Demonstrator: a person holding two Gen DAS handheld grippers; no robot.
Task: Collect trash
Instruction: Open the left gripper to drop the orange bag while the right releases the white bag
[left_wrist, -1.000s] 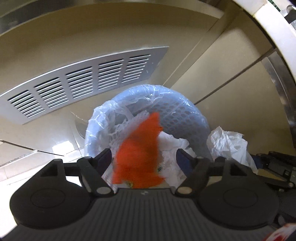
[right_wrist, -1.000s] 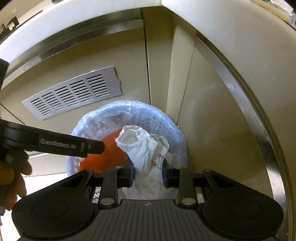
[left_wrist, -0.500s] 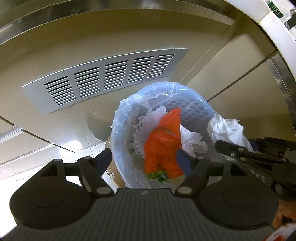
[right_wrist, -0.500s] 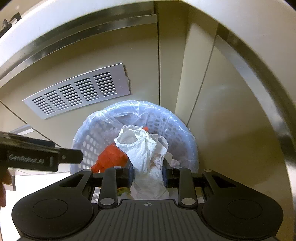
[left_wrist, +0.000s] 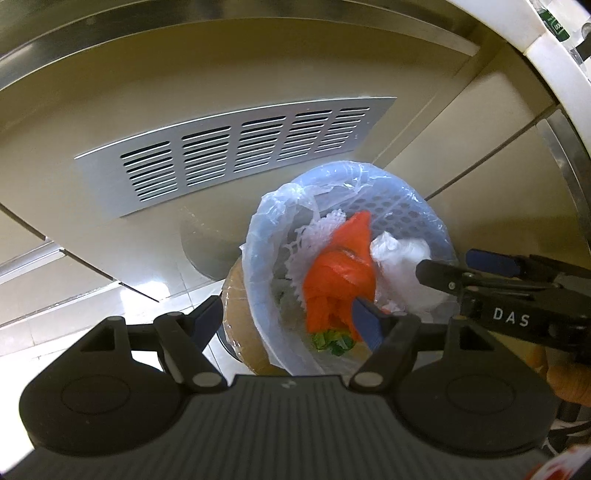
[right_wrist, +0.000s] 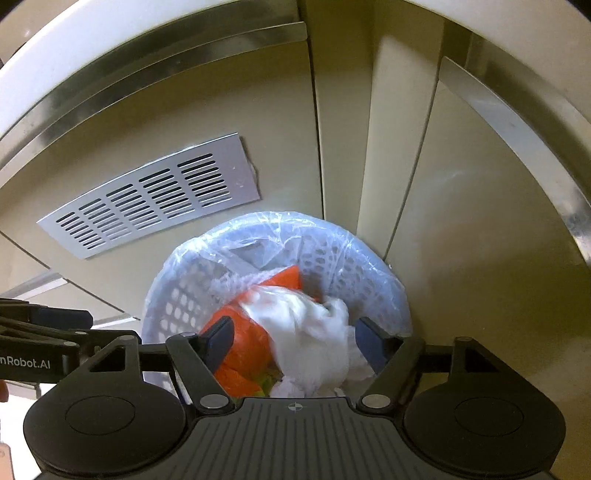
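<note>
Both tongs spread: right tongs (right_wrist: 293, 338) over white wad (right_wrist: 310, 332) in bin (right_wrist: 369, 254); left tongs (left_wrist: 286, 323) beside.

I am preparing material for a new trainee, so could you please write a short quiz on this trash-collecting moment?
1. True or false: the right gripper is clamped on the white crumpled bag.
2. Which item lies in the lined basket next to the white bag? A. orange bag B. glass bottle C. blue sponge
3. In a few words: what is fixed to the cabinet panel behind the basket?

Key
1. False: its jaws stand apart, and the white bag, blurred, is in the basket mouth.
2. A
3. A slotted metal vent plate.
</note>
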